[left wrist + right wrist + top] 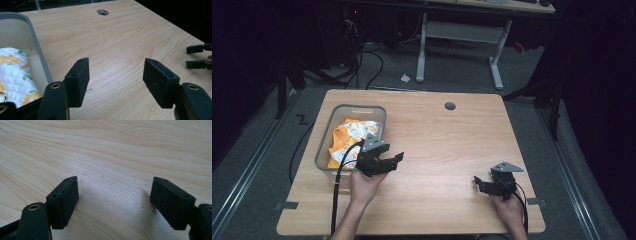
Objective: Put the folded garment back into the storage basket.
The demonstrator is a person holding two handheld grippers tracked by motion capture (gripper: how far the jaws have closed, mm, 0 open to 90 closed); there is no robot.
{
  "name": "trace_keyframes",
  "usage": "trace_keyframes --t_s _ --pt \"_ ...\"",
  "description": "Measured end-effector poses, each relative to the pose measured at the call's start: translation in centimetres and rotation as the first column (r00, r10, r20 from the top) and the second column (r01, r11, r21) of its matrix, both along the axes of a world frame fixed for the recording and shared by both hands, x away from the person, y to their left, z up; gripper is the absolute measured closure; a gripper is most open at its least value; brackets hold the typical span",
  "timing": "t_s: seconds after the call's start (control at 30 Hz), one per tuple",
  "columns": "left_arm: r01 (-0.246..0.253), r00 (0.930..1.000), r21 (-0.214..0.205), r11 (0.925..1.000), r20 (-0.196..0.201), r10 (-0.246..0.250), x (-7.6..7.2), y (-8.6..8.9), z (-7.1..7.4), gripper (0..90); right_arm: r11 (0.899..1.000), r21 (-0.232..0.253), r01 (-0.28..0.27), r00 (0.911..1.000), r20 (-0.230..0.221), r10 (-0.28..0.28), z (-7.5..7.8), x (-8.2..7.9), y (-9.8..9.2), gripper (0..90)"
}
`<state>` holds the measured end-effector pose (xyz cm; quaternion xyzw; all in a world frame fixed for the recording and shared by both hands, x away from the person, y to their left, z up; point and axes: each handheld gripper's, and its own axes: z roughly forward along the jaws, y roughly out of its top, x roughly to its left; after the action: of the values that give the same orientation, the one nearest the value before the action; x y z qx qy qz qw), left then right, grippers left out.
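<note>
Left hand and right hand sit at the near edge in the high view, each holding a gripper. Left gripper hovers just beside the grey plastic bin, fingers wide, nothing held. Right gripper is well apart, low over bare tabletop, fingers also spread and empty. The thing in play, a quilted cloth with orange flowers, lies bunched inside the bin at the tabletop's left side. Cable hole near the far edge.

Left gripper view: both fingers spread wide over bare wood, aimed past the bin, not into it. Bin wall runs up the left; the cloth lies against it, below the rim. Right gripper's fingers show far right.

Right gripper view: fingers wide, wood grain between them, close to the surface.

Risks, as I judge: left gripper must turn toward the bin; a low entry clips the rim and shoves the bin. A shallow pinch on the bunched cloth takes one layer and slips.

High view gives the overall layout; the left gripper view alone resolves the quilting and a small metal ring by the cloth.
</note>
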<state>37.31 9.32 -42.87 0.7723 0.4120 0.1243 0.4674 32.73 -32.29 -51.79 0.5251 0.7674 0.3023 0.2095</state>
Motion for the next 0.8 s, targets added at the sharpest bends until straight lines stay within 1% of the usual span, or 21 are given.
trace_keyframes --t_s 0.3,0.37,0.5,0.63,0.7,0.8 --pt "0.009 0.9998 -0.008 0.9999 -0.015 -0.010 -0.3 -0.5 -0.7 38.3 1.000 0.000 0.000 1.0000 0.000 0.000 0.0 0.0 0.0 23.2" --pt "0.010 0.9998 -0.018 0.9998 -0.019 -0.010 -0.4 -0.6 -0.9 38.3 1.000 0.000 0.000 1.0000 0.000 0.000 0.0 0.0 0.0 23.2" --pt "0.011 0.9996 -0.026 0.9996 -0.026 -0.012 -0.5 -0.8 -1.2 38.3 1.000 0.000 0.000 1.0000 0.000 0.000 0.0 0.0 0.0 23.2" --pt "0.012 0.9996 -0.019 0.9997 -0.027 -0.013 -0.7 -1.0 -1.6 38.3 1.000 0.000 0.000 1.0000 0.000 0.000 0.0 0.0 0.0 23.2" --pt "0.011 0.9995 -0.019 0.9998 -0.028 -0.012 -0.7 -1.1 -1.8 38.3 1.000 0.000 0.000 1.0000 0.000 0.000 0.0 0.0 0.0 23.2" --pt "0.008 0.9992 -0.030 0.9995 -0.038 -0.009 -0.8 -1.2 -2.3 38.4 1.000 0.000 0.000 1.0000 0.000 0.000 0.0 0.0 0.0 23.2"
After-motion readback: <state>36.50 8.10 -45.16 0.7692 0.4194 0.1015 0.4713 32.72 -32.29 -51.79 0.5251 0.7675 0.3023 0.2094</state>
